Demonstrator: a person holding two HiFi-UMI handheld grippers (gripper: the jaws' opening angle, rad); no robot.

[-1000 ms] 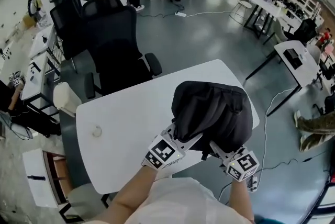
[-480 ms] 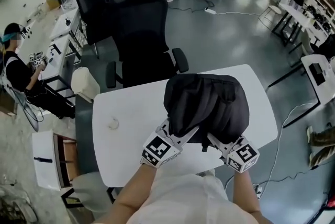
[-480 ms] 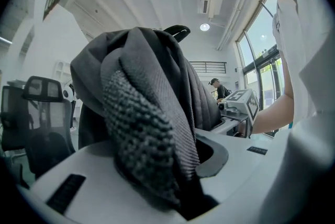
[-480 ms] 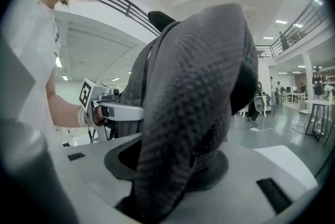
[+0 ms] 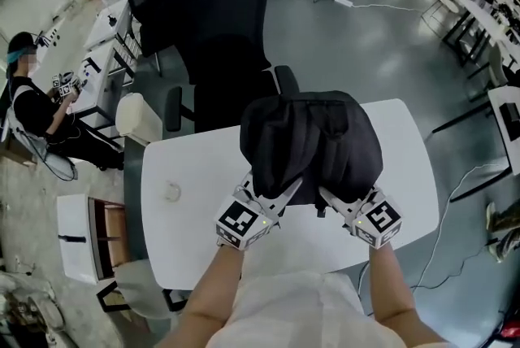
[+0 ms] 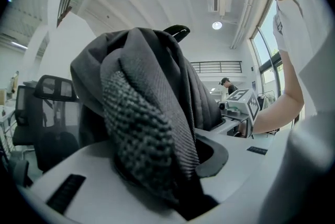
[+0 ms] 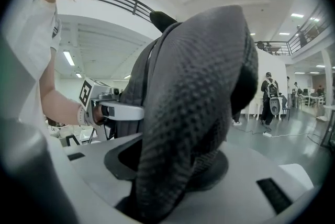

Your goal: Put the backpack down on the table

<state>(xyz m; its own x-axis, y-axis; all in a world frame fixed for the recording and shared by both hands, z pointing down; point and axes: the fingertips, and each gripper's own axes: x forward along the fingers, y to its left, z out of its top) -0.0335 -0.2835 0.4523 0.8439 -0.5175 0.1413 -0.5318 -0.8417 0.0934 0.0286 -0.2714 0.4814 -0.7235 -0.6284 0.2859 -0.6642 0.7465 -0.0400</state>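
A black backpack (image 5: 313,143) hangs in the air over the far edge of the white table (image 5: 191,216). My left gripper (image 5: 272,196) is shut on one padded shoulder strap (image 6: 141,134), which fills the gap between its jaws in the left gripper view. My right gripper (image 5: 333,204) is shut on the other mesh strap (image 7: 183,129). Both grippers point away from me, side by side, below the bag. In each gripper view the bag's dark body rises above the strap, and the other gripper's marker cube (image 6: 243,102) (image 7: 91,97) shows beside it.
A black office chair (image 5: 219,29) stands right behind the table's far edge. A small round thing (image 5: 171,192) lies on the table's left part. A seated person (image 5: 41,110) works at desks on the left. More tables (image 5: 487,21) and a floor cable (image 5: 479,176) are on the right.
The backpack and both grippers have moved forward and leftward over the table, toward the black chair. Both grips on the straps look the same.
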